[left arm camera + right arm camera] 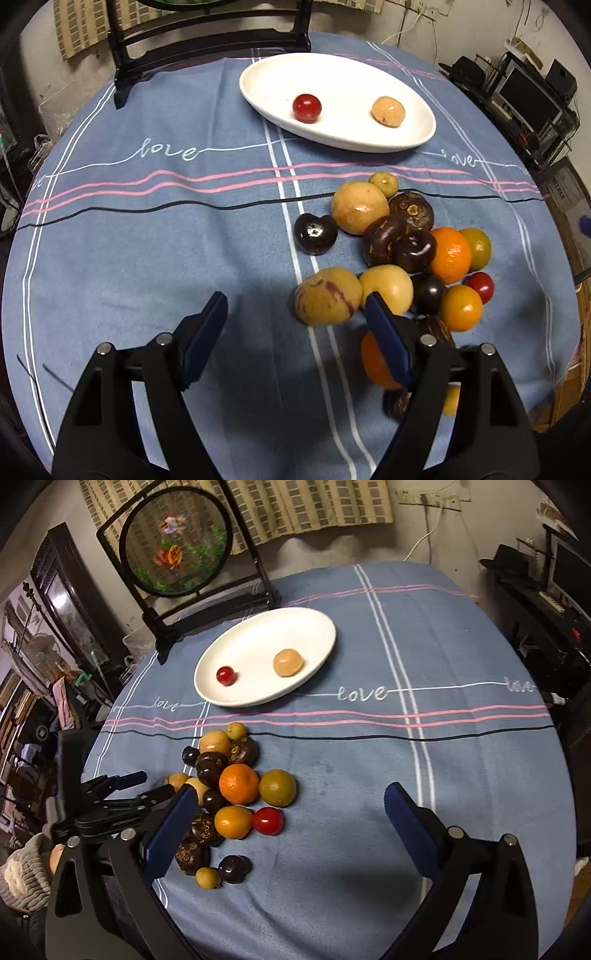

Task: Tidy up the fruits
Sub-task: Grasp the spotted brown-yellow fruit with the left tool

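Observation:
A white oval plate point(273, 74) point(314, 627) at the back of the table holds a red cherry tomato point(306, 107) point(226, 675) and a pale tan fruit point(388, 112) point(288, 662). A pile of fruits lies on the blue cloth nearer to me: an orange point(451, 254) point(239, 783), dark chestnut-like fruits point(316, 234), yellow fruits point(359, 212) and a speckled yellow fruit point(328, 296). My left gripper point(297, 323) is open and empty, just left of the pile; it also shows in the right wrist view point(144, 784). My right gripper point(291, 805) is open and empty, right of the pile.
A black-framed round fish picture on a stand point(177, 542) stands behind the plate at the table's far left. The blue striped tablecloth point(147, 240) covers the round table. Shelves and electronics point(528, 96) stand off to the right.

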Motion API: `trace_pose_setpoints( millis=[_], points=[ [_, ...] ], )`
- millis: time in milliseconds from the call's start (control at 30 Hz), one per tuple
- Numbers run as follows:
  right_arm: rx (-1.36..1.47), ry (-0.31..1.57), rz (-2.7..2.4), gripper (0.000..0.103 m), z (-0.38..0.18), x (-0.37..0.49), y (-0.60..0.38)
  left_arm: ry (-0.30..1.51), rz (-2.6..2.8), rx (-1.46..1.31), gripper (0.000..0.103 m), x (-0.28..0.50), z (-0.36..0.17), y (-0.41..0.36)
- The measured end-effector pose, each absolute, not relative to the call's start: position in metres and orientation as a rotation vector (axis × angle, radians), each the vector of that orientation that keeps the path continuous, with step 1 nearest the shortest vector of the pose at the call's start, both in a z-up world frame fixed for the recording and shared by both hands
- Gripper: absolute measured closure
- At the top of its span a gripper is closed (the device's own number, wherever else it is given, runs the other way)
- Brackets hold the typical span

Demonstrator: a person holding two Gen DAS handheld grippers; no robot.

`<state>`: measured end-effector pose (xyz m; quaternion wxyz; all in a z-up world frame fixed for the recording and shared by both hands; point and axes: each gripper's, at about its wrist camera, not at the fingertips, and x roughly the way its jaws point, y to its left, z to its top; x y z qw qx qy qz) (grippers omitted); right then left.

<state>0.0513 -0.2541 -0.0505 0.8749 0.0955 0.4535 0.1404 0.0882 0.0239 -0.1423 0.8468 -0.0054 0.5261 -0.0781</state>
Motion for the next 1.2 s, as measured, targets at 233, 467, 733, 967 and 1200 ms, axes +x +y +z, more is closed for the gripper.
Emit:
trace_pose_setpoints(
  millis=[233,467,733,967,1200],
  points=[
    [0.205,0.930,0.278,0.002,-0.045,0.049,-0.260,1.102,-0.017,-0.022,0.024,0.098,-0.147,0.057],
    [0.179,0.956,0.319,0.002,-0.047,0.057,-0.246,1.071,-0.028,-0.083,0.024,0.092,-0.136,0.079],
    [0.150,0.986,0.316,0.002,-0.052,0.060,-0.242,1.087,-0.044,-0.133,0.025,0.126,-0.147,0.076],
    [0.175,1.009,0.275,0.002,-0.059,0.061,-0.251,1.069,-0.038,-0.149,0.025,0.152,-0.141,0.082],
    [0.173,1.024,0.246,0.002,-0.061,0.059,-0.253,1.096,-0.055,-0.130,0.030,0.166,-0.155,0.074]
  ],
)
